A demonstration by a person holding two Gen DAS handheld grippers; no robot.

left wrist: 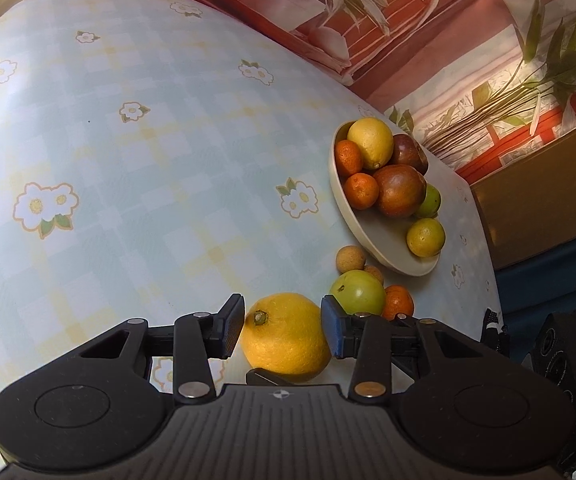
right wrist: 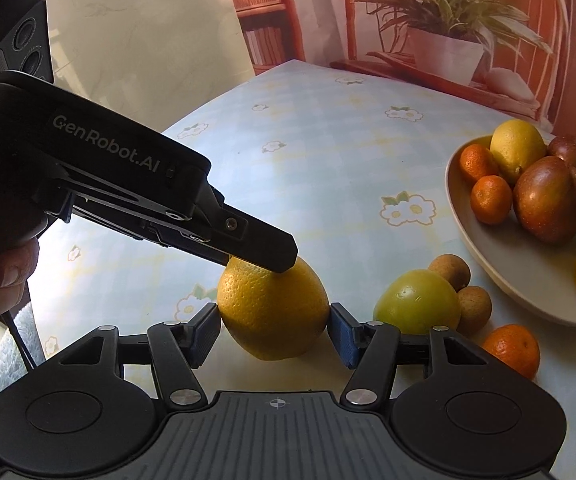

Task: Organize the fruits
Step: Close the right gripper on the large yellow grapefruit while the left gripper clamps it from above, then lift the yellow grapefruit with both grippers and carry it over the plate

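Both grippers on one orange (left wrist: 285, 336)
Left gripper (left wrist: 283, 330) clamps it; right gripper (right wrist: 273, 334) brackets it, pads apparently touching, grip unclear.

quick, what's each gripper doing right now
Left gripper: shut on the big yellow citrus.
Right gripper: around the same fruit, but grip cannot be told.

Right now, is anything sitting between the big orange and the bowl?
Yes. A green apple, two small brown fruits and a tangerine lie on the table between the big orange and the bowl.
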